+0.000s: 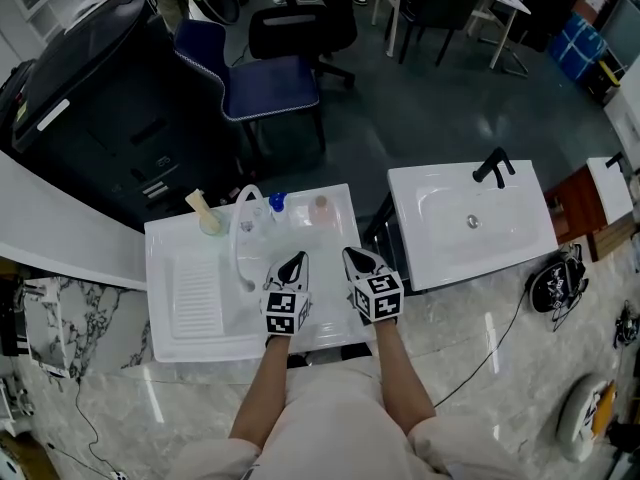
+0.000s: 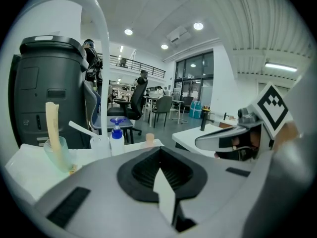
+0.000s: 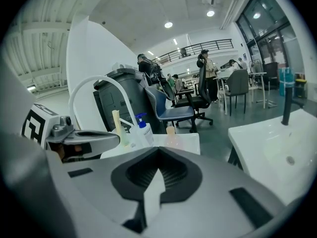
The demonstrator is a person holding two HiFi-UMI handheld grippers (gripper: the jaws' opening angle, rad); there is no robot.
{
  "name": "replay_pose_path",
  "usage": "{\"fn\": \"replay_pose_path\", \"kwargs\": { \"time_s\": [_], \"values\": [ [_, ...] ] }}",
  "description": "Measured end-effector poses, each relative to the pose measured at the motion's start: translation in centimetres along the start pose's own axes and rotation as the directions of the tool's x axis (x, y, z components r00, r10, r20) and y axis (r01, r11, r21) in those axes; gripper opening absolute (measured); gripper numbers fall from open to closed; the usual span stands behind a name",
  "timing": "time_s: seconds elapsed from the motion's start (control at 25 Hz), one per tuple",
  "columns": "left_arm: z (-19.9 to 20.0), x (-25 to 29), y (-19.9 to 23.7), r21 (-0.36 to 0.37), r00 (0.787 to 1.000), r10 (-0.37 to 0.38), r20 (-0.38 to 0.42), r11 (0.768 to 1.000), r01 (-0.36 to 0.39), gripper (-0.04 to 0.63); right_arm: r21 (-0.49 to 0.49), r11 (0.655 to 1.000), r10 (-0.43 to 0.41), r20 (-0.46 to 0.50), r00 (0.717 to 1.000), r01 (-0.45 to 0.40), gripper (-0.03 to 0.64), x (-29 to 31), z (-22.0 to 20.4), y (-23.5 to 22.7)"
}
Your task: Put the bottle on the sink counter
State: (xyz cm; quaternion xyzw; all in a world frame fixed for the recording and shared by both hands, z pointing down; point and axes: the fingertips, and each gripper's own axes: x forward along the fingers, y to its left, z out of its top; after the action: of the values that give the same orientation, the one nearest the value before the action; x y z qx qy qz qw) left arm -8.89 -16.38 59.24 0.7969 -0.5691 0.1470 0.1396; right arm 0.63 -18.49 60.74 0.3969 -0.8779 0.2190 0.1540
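Observation:
A clear pump bottle with a blue top [image 1: 277, 206] [image 2: 117, 138] [image 3: 143, 131] and a small pinkish bottle [image 1: 320, 211] [image 2: 149, 139] [image 3: 170, 136] stand upright at the back of the white sink unit [image 1: 330, 333]. My left gripper [image 1: 295, 260] [image 2: 159, 168] hovers over the basin's right part, short of the bottles. Its jaws are shut with nothing between them. My right gripper [image 1: 352, 256] [image 3: 157, 172] sits beside it, also shut and empty. Each gripper shows in the other's view, the right gripper [image 2: 228, 140] and the left gripper [image 3: 84, 138].
A white arched faucet [image 1: 243, 230] rises left of the bottles, and a greenish cup with a brush [image 1: 208, 220] stands further left. A second white basin [image 1: 440, 258] with a black faucet [image 1: 492, 166] is at the right. A blue chair [image 1: 265, 83] and a large black machine [image 1: 110, 98] stand behind.

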Motion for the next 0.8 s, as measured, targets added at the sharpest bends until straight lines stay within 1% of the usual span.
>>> {"fn": "replay_pose_path", "kwargs": {
  "time_s": [0.8],
  "values": [
    [-1.1,0.3,-0.5,0.015,0.998,-0.033,-0.053,0.999,0.034,0.006,0.032,0.999,0.000,0.010,1.000,0.000,0.003,0.3,-0.4,0.0]
  ]
}}
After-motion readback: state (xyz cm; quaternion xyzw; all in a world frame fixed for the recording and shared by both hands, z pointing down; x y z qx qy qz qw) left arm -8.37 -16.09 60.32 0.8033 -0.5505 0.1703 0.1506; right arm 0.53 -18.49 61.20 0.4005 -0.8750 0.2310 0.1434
